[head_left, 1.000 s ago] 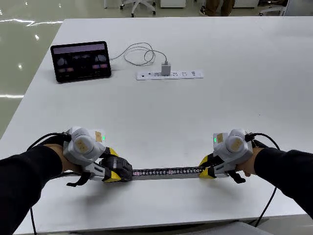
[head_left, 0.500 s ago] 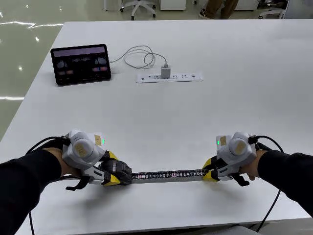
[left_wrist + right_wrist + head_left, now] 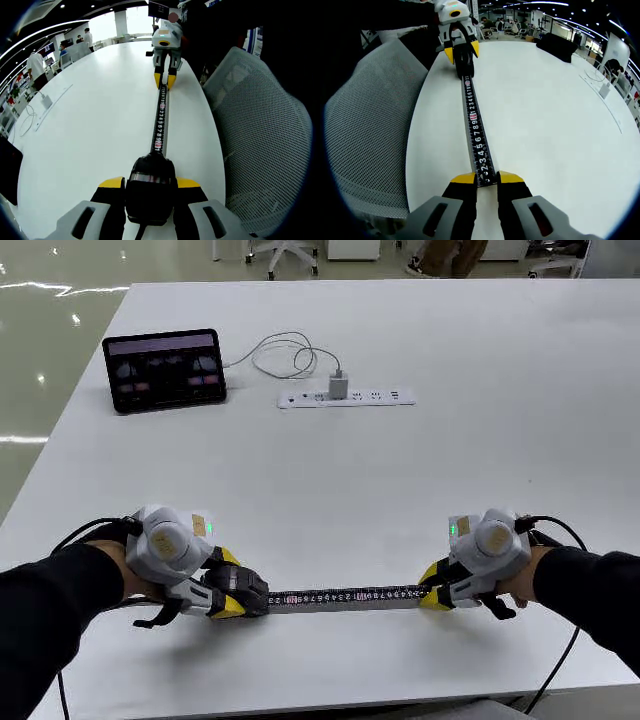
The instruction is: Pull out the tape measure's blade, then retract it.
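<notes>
Now the left hand-held gripper (image 3: 228, 592) clamps the tape measure case (image 3: 150, 187) and the right hand-held gripper (image 3: 432, 594) pinches the blade (image 3: 345, 595); a slipping pinch would likely snap it back.

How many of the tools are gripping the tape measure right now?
2. The left tool clamps the tape measure's black case; the right tool pinches the end of its extended black numbered blade.

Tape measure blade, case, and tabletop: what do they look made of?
The blade is a thin flat strip, matte black with white printed numerals: likely coated steel. The case is black with a slight sheen: probably moulded plastic or rubber. The tabletop is smooth white with soft glare: likely laminate.
</notes>
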{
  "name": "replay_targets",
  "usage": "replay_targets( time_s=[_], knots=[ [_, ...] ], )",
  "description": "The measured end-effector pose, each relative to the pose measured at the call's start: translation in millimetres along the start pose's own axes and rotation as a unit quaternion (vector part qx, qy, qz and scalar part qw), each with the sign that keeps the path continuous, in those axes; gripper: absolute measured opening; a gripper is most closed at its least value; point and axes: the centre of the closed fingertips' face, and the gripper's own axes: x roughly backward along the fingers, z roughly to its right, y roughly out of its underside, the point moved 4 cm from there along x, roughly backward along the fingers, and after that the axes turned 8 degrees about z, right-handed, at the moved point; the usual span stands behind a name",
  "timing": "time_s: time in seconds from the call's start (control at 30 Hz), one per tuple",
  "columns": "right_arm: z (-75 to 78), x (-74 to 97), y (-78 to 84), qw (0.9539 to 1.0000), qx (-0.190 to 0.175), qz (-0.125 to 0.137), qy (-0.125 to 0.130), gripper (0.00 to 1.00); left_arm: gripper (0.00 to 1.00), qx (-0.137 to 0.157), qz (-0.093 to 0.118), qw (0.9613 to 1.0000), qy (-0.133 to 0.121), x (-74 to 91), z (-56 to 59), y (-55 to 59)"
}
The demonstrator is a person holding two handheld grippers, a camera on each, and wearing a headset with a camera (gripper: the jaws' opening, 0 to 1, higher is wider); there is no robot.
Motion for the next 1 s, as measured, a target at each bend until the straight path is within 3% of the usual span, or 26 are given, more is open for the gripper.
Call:
replay_targets(
  time_s=[1.0],
  knots=[
    [3.7,5.6,6.8,0.9999,-0.010,-0.008,0.000,0.10,0.33,0.002,-0.003,1.0000,-0.002,-1.0,0.2,-0.6]
  ],
)
